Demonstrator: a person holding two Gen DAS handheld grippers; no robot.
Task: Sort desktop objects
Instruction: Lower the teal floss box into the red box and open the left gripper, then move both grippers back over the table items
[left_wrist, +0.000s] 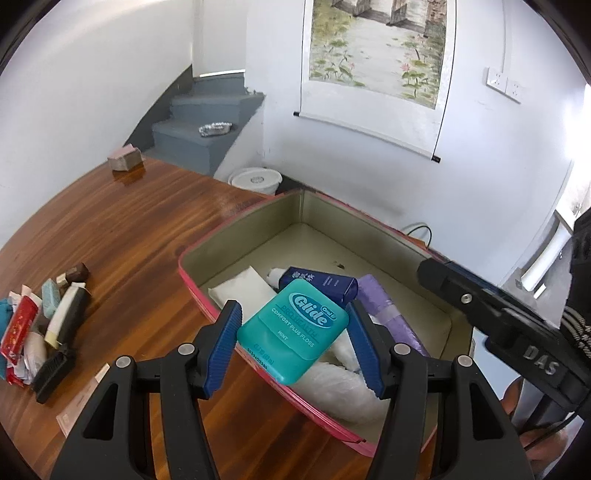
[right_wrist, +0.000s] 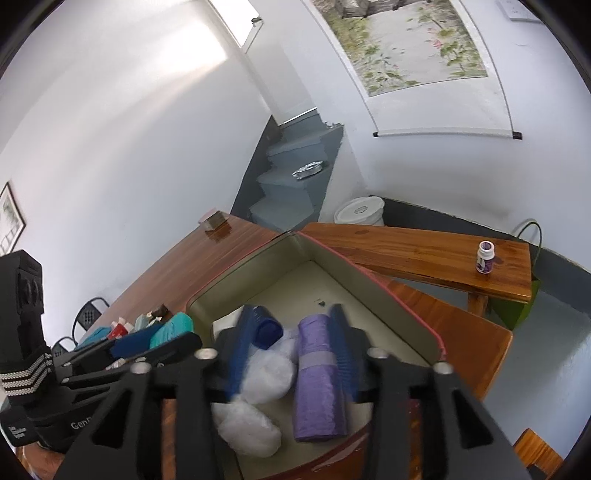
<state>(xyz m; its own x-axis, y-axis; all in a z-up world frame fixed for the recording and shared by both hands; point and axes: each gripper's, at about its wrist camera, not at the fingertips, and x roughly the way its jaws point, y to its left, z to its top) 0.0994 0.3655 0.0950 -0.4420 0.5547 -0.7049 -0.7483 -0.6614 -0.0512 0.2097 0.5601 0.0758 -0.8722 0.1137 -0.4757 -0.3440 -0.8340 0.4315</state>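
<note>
the left hand-held gripper (left_wrist: 293, 341) holds a teal floss box (left_wrist: 293, 332) between its blue pads, which press on its two sides; the box hangs over the near rim of the pink tin (left_wrist: 236, 229), tilted, its long axis running from about 1 o'clock to 7 o'clock in the left wrist view. the open tin lies straight ahead at 12 o'clock, so the drop looks like a short push forward and a release. the left hand-held gripper is the nearer one to that job, since it carries the box.

the right hand-held gripper (right_wrist: 291, 354) stands part open over the tin with nothing clamped; a purple roll (right_wrist: 319, 380) lies between its fingers, long axis toward 12 o'clock, and the pads do not seem to press on it.

inside the tin are the purple roll, a dark blue tube (left_wrist: 321, 286), a white tube (left_wrist: 243, 288) and clear plastic bundles (right_wrist: 266, 373). at 9 o'clock on the table (left_wrist: 129, 236) a heap of small packets (left_wrist: 40, 325) waits unsorted.
</note>
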